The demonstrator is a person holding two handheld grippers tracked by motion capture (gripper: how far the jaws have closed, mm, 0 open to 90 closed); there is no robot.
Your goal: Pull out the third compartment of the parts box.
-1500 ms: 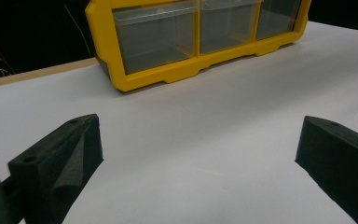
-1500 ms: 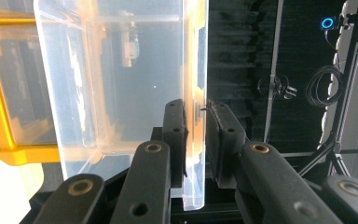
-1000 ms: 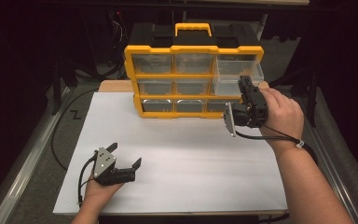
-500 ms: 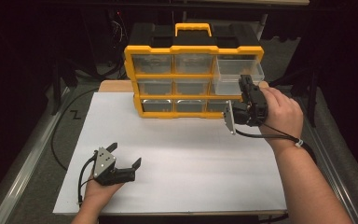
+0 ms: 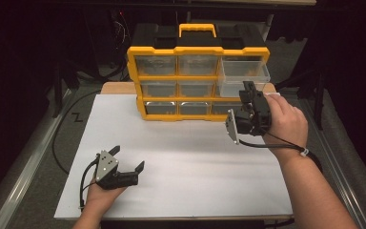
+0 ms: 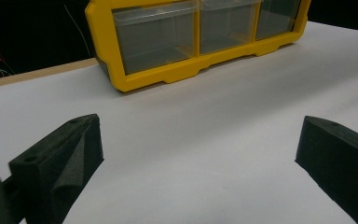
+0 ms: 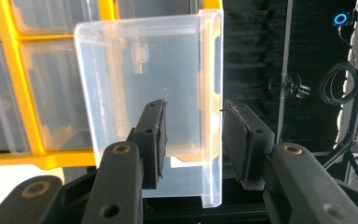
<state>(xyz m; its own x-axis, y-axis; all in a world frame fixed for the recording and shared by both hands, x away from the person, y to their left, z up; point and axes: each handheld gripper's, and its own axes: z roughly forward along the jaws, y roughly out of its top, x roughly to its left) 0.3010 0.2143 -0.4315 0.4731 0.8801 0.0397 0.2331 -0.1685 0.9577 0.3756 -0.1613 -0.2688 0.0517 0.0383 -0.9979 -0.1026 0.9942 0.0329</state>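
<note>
The work in hand is pulling clear drawers out of the yellow organizer, and it is looking partly done: the top right drawer is sticking well out of its slot, and the middle right drawer, the one being worked on, is also standing out from the frame, though whether it is far enough or is to come out fully cannot be judged. The right gripper is sitting at this drawer's front edge, and in the right gripper view its jaws have just been opening, now standing a little apart on either side of the drawer's front lip with small gaps showing, so the pads are not pressing on it. The drawer is looking transparent, thin-walled and empty, with a small moulded tab on its face. The remaining drawers are sitting flush and shut. The left gripper is resting low on the white table, well apart from the organizer, its jaws spread wide with nothing between them.
</note>
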